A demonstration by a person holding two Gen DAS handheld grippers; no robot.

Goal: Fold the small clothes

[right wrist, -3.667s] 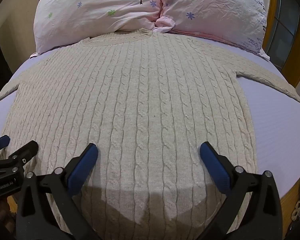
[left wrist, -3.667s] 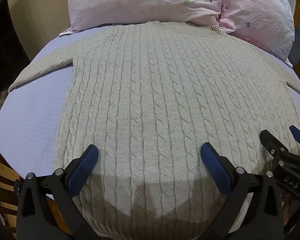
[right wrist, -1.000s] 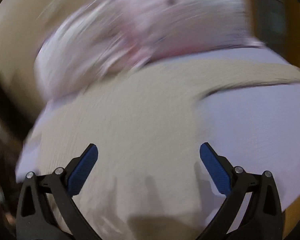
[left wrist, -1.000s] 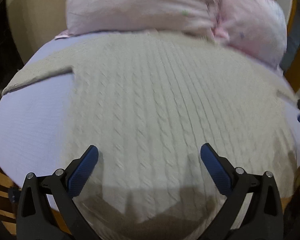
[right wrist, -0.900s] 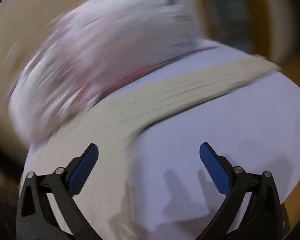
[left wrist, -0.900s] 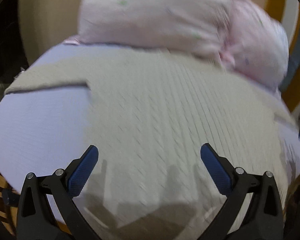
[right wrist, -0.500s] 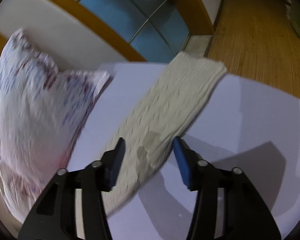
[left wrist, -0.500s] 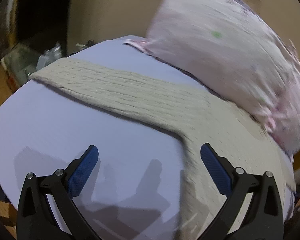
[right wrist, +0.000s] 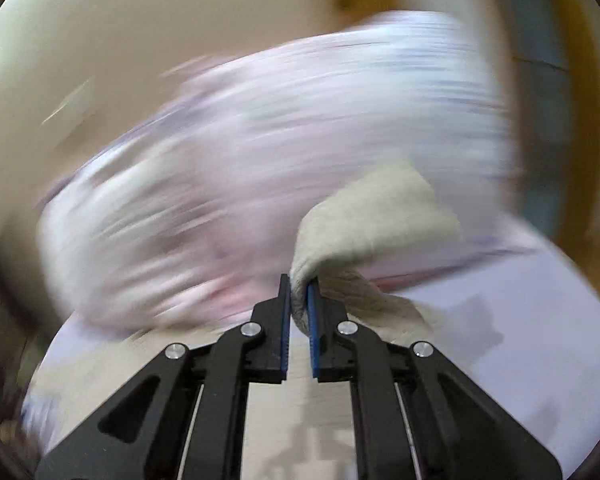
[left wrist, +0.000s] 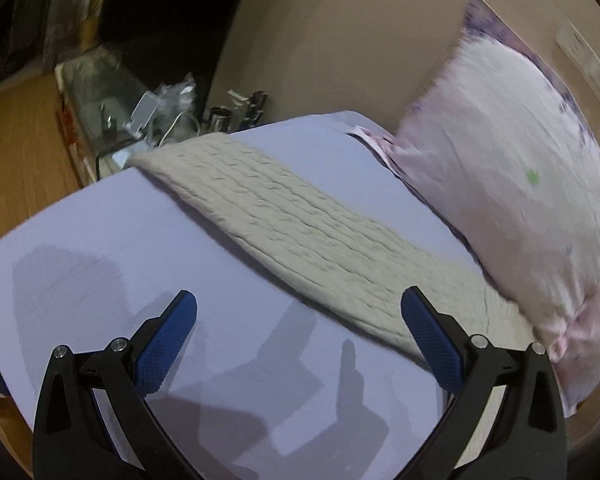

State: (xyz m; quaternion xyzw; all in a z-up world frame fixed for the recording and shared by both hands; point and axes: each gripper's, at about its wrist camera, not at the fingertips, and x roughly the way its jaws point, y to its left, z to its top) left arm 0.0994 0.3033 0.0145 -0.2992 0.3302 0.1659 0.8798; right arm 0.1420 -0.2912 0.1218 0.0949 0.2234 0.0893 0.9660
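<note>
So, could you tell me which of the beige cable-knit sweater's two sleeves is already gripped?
The right sleeve, pinched and lifted by the shut right gripper. The left sleeve lies flat on the lavender sheet before the open left gripper.

- Sweater: beige cable-knit garment lying on a lavender bed sheet.
- Left sleeve: stretched flat and straight, running diagonally across the sheet; its cuff reaches the sheet's far edge.
- Right sleeve: end lifted off the sheet, pinched between the closed fingers of the right gripper; the fabric arches up and droops back toward the bed.
</note>
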